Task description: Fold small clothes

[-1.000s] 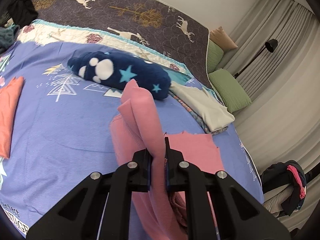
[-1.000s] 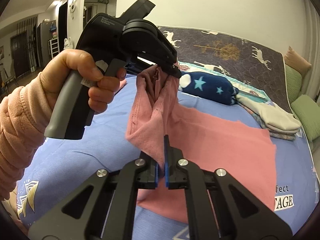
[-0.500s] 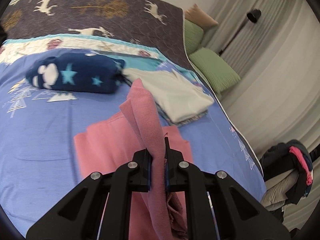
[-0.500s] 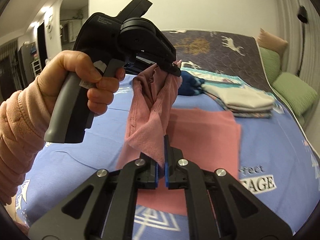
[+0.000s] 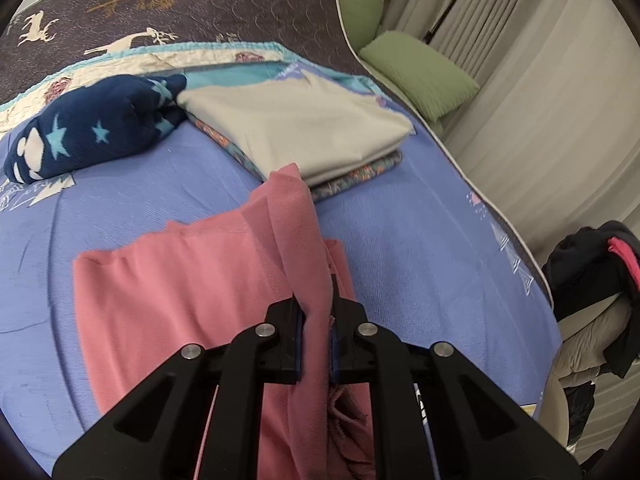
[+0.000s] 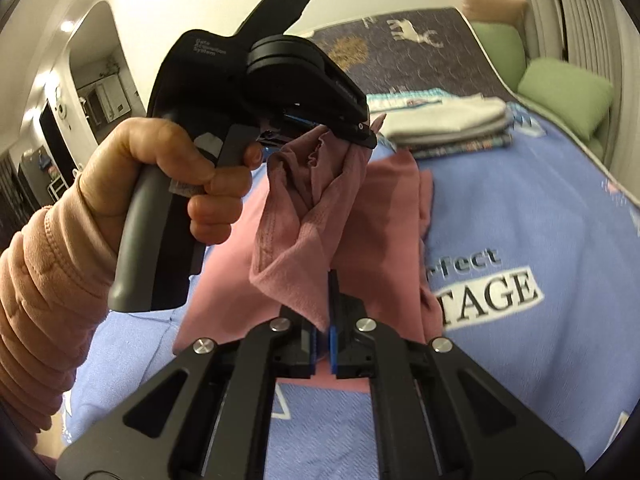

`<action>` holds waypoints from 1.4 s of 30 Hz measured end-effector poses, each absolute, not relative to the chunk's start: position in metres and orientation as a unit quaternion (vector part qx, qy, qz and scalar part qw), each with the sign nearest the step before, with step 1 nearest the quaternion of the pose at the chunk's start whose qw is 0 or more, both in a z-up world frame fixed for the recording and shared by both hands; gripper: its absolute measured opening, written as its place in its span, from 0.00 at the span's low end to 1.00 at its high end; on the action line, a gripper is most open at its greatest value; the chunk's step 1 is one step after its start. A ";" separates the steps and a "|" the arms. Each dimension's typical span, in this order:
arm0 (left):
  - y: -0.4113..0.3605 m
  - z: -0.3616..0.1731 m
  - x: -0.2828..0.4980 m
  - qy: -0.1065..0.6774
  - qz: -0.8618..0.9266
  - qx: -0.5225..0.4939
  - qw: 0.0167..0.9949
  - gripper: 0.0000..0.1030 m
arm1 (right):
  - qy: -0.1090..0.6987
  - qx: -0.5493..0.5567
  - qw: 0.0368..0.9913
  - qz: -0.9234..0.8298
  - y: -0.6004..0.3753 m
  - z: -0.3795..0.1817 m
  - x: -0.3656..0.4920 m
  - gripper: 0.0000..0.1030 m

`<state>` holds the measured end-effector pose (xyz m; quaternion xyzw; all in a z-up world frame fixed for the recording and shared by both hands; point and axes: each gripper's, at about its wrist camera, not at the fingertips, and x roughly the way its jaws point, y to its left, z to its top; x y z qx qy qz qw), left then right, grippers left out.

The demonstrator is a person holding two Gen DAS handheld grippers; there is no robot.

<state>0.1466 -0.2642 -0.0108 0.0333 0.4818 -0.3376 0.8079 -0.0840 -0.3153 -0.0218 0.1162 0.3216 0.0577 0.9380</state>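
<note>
A pink garment (image 5: pixel 172 304) lies partly spread on the blue bed cover, with one edge lifted. My left gripper (image 5: pixel 316 332) is shut on a bunched fold of it and holds it above the bed. It shows in the right wrist view (image 6: pixel 360 136) too, gripped by a hand in a peach sleeve. My right gripper (image 6: pixel 323 344) is shut on a lower corner of the same pink garment (image 6: pixel 304 248), which hangs between the two grippers.
A stack of folded clothes topped by a grey-white piece (image 5: pixel 304 132) lies beyond the garment. A navy star-print fleece roll (image 5: pixel 92 136) lies to its left. Green pillows (image 5: pixel 420 72) and curtains stand at the right edge. A chair with dark clothes (image 5: pixel 592 292) is beside the bed.
Both grippers have swung to the right with the pink garment still held. The folded stack is now straight ahead and the fleece roll has shifted to the left.
</note>
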 end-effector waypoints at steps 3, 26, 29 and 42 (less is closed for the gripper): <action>-0.275 -0.017 0.146 0.486 -0.336 0.047 0.806 0.09 | 0.329 0.130 0.934 0.056 -0.321 -0.028 -0.085 0.04; -0.229 0.003 0.099 0.426 -0.352 0.054 0.832 0.47 | 0.368 0.166 0.914 0.028 -0.333 -0.043 -0.095 0.06; -0.194 0.001 0.079 0.415 -0.336 0.058 0.844 0.57 | 0.377 0.171 0.910 0.019 -0.336 -0.047 -0.097 0.10; -0.092 -0.047 -0.024 0.407 -0.275 0.125 0.862 0.62 | 0.381 0.190 0.903 -0.053 -0.379 -0.052 -0.116 0.23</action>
